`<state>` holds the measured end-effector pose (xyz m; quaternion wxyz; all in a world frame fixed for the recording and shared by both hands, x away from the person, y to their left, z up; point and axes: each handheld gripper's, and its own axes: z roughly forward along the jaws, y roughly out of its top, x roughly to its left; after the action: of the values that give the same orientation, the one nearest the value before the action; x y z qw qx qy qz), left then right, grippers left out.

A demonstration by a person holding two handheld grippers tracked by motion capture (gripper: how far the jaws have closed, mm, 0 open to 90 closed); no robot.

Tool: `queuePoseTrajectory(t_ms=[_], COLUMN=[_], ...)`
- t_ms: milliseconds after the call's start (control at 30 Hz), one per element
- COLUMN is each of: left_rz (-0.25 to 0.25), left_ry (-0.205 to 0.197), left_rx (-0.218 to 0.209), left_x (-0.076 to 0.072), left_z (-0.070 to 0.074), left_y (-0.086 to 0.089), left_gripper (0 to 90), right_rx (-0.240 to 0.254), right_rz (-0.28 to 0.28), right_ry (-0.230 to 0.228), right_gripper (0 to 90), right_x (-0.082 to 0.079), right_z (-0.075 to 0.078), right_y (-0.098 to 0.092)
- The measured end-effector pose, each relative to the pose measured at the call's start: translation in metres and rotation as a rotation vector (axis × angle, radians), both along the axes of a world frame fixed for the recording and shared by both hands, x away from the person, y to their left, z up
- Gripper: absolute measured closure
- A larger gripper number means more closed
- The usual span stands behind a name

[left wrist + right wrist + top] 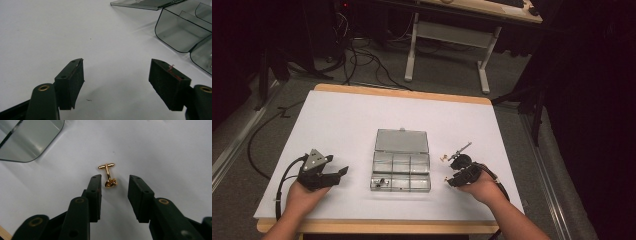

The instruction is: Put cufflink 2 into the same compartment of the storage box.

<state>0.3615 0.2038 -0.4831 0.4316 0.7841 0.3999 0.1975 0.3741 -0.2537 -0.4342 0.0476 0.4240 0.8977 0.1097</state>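
Observation:
A gold cufflink lies on the white table top, its knot end between the tips of my right gripper. Those jaws stand apart on either side of it and neither pad presses on it. In the high view the right gripper sits right of a clear compartment box whose lid lies open flat behind it. My left gripper rests left of the box, and its jaws are wide open over bare table with nothing between them.
A slender silver metal piece lies just beyond the right gripper. Small items sit in the box's front-left compartment. The box's corner is ahead and to the right of the left gripper. Table edges run close behind both hands.

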Motion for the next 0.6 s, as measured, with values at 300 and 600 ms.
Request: queuePoseTrajectory(t_ms=[300,600], left_rz=[-0.002,-0.002], left_ry=[0.001,0.001], left_rx=[0.001,0.002], left_x=[0.0001,0.0001], left_z=[0.0000,-0.0001], left_y=[-0.0002,-0.0003], left_gripper=[29.0,29.1], right_rx=[-0.016,-0.017], right_rz=[0.014,0.035], right_ry=[0.022,0.045], right_gripper=[73.1,78.5], right_x=[0.0053,0.0067], right_z=[-0.0058,0.0005], right_y=[0.0059,0.0111])
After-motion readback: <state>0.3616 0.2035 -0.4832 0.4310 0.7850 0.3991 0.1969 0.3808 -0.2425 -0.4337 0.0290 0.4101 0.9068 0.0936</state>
